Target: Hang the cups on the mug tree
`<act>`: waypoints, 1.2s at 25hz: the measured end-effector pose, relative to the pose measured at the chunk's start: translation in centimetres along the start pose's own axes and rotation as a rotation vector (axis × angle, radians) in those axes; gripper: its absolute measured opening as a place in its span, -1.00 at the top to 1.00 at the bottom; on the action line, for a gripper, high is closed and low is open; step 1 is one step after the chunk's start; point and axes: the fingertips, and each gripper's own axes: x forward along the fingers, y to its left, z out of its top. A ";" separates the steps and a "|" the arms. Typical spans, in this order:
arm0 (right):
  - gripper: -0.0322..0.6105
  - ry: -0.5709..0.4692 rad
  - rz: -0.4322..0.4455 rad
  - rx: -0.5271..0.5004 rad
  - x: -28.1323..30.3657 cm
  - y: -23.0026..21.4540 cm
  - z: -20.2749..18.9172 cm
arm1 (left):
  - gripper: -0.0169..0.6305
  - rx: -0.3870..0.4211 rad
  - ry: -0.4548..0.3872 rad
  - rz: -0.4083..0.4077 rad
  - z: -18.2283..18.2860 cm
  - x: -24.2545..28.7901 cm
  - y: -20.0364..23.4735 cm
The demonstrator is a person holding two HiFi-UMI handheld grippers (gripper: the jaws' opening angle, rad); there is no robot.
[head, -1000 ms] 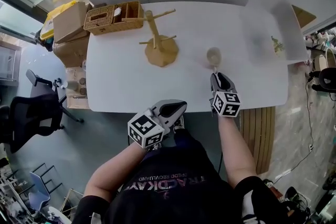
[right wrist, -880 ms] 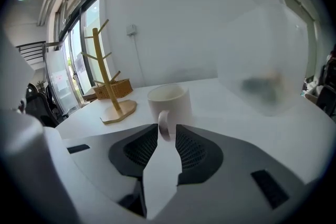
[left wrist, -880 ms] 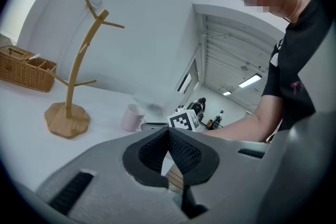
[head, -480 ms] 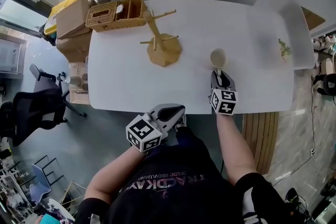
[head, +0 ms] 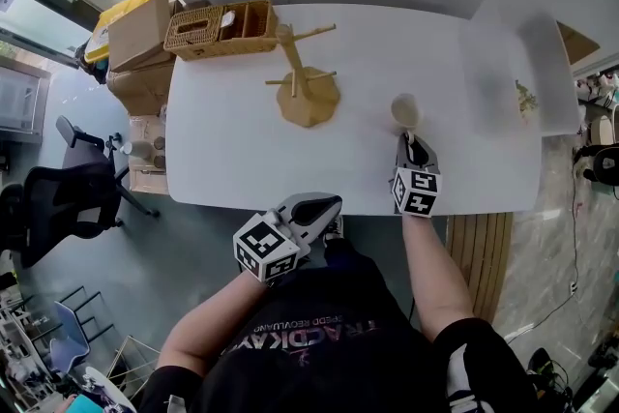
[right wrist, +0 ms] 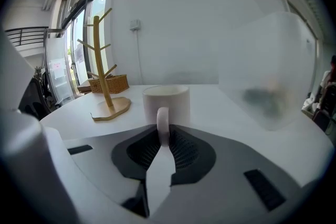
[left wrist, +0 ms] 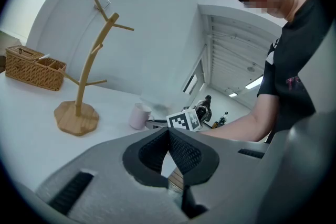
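Note:
A pale cup (head: pixel 404 111) stands upright on the white table (head: pixel 232 160), to the right of the wooden mug tree (head: pixel 308 84), whose pegs are bare. My right gripper (head: pixel 410 141) is just behind the cup. In the right gripper view the cup (right wrist: pixel 166 101) has its handle (right wrist: pixel 163 124) turned toward me, and the right gripper (right wrist: pixel 163 132) is shut on it. My left gripper (head: pixel 311 207) is held off the table's near edge, close to the person's body; its jaws (left wrist: pixel 168 134) are shut with nothing in them. From it I see the cup (left wrist: pixel 139 115) and the mug tree (left wrist: pixel 79 107).
A wicker basket (head: pixel 218 28) sits at the table's back left corner, behind the mug tree. A translucent plastic box (head: pixel 513 63) occupies the right end of the table. Cardboard boxes (head: pixel 135 29) and a black office chair (head: pixel 73 203) are on the floor to the left.
My right gripper has edged forward to the cup, so its tips now reach the handle. The left gripper has stayed where it was.

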 end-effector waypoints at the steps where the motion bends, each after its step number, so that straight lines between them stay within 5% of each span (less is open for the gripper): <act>1: 0.75 -0.005 -0.001 -0.014 -0.2 0.1 0.3 | 0.96 0.004 0.000 -0.004 0.1 -0.2 0.0; 16: 0.76 -0.040 0.024 -0.169 -1.5 4.1 4.4 | 0.96 0.030 -0.025 -0.024 0.9 -4.8 0.4; 30: 0.77 -0.065 0.082 -0.464 0.3 7.3 10.5 | 0.96 0.038 -0.068 0.009 1.5 -6.7 0.7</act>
